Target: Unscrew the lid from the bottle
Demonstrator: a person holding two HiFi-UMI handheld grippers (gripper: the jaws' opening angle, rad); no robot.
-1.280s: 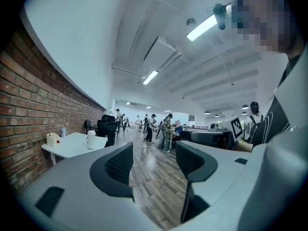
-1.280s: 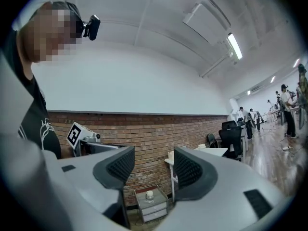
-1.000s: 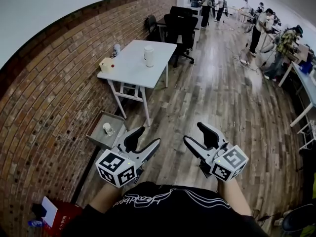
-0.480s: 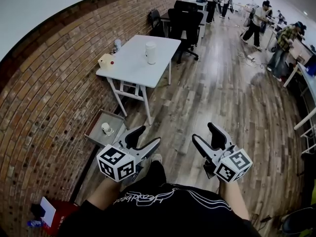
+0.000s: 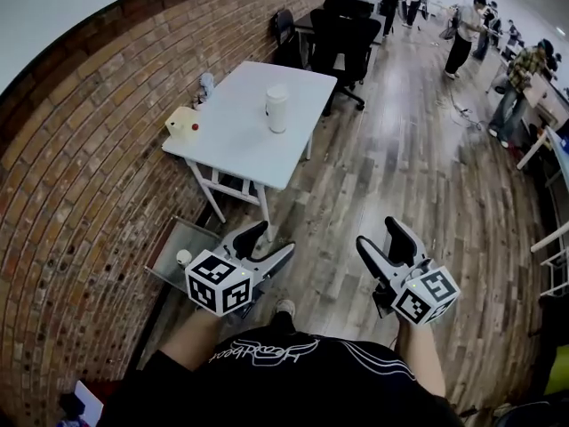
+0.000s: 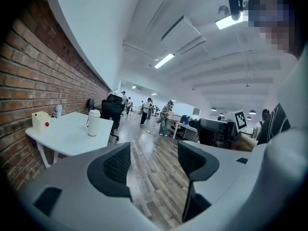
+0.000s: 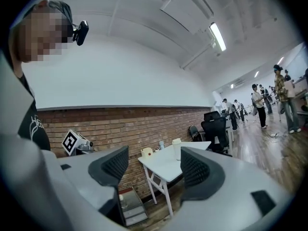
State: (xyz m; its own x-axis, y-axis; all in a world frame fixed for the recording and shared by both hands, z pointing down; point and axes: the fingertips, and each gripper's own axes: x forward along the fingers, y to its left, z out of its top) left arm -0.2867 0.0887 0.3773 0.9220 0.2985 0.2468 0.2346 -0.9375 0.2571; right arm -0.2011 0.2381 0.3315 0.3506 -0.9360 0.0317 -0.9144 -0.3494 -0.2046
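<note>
Two hand-held grippers sit low in the head view, close to the person's body and well apart from the work table.

1. Left gripper (image 5: 269,244): the jaws stand wide apart. In the left gripper view only wood floor (image 5: 400,167) shows between the ribbed pads. Nothing is held or touched.
2. Right gripper (image 5: 380,236): the jaws are opening. In the right gripper view the gap between the pads frames the distant table and brick wall (image 5: 98,149). No pad presses on anything, and the gripper has hold of nothing.
3. Marker cubes: each gripper carries its cube at the near end, towards the person.

Position of the task's thing:
- The bottle (image 5: 277,108) is white and stands upright on the white table (image 5: 244,136), at the far left of the scene, against the brick wall.
- The bottle stands towards the table's right side, apart from the other things on the table top.
- The lid (image 5: 277,91) sits on top of the bottle.
- Both grippers are well apart from the bottle, with open floor between.

Other things:
- A cream container (image 5: 180,121) with a red spot stands at the table's left edge, beside the wall.
- A small pale object (image 5: 205,84) stands at the table's far left corner; it is too small to identify.
- A grey tray (image 5: 169,269) lies on the floor by the wall, just left of the left gripper, with a small white cup (image 5: 184,257) in it.
- Black office chairs (image 5: 342,34) stand beyond the table.
- Several people (image 5: 464,34) stand at the far right, near other desks.
</note>
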